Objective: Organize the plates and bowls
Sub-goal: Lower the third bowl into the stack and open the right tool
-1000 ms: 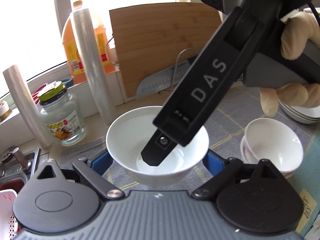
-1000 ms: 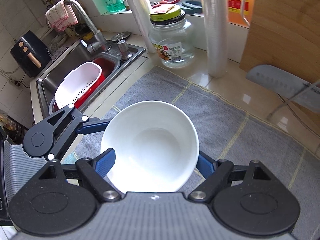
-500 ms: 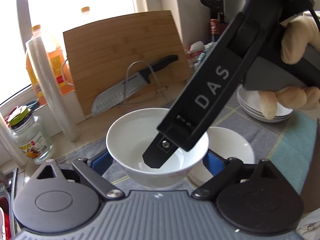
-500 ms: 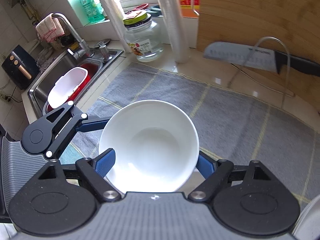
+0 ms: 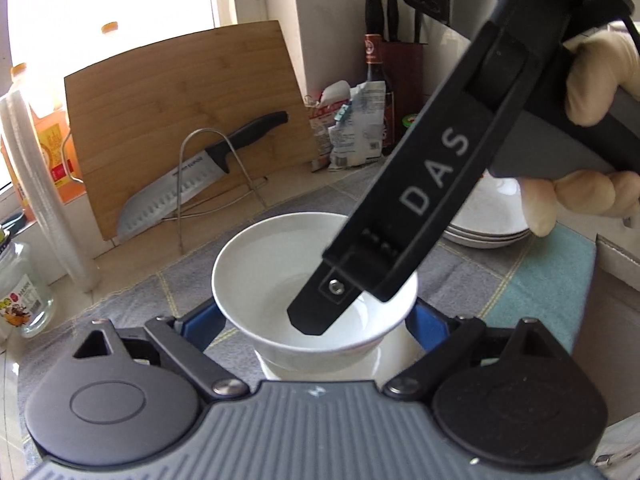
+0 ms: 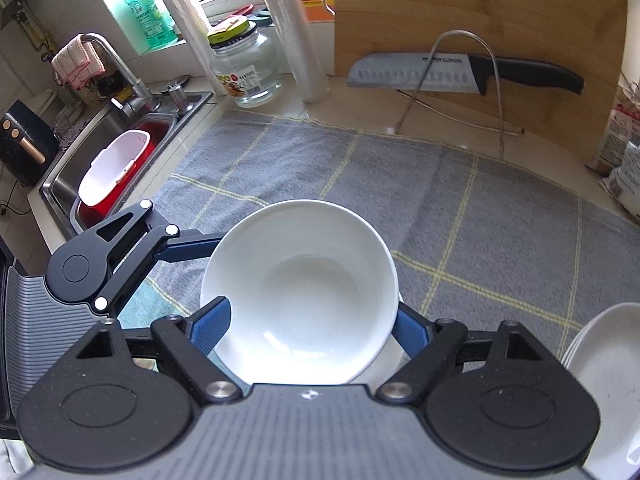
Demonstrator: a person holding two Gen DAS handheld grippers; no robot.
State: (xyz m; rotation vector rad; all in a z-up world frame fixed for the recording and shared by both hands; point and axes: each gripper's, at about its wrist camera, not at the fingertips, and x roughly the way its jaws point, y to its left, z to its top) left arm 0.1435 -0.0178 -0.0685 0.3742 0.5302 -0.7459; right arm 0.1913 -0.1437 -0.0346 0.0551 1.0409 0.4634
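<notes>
Off to your left gripper's point(image 5: 316, 316) far left stands a glass jar point(image 5: 22, 300), with a roll of cling film point(image 5: 36, 184) upright just behind it. Ahead and left, a bamboo cutting board point(image 5: 184, 92) leans up, a knife point(image 5: 196, 184) resting on a wire stand in front of it. Dead centre between your blue pads point(image 5: 200, 320) you've got the white bowl point(image 5: 280, 280), both pads pressed on its outer wall. It hangs directly over a second white bowl point(image 5: 372, 364), whose rim peeks out beneath; I can't tell whether the two touch. Your right gripper point(image 6: 308, 320) clamps that same bowl point(image 6: 300, 304) from the other side, pads tight on either flank, while one of its black fingers point(image 5: 404, 216) crosses over the rim. Beneath everything lies the grey checked mat point(image 6: 420, 184). Ahead to the right, beyond your gloved right hand point(image 5: 592, 128), sits a stack of white plates point(image 5: 488, 220) on the mat; from the right wrist view, it shows at the right edge point(image 6: 600, 360).
</notes>
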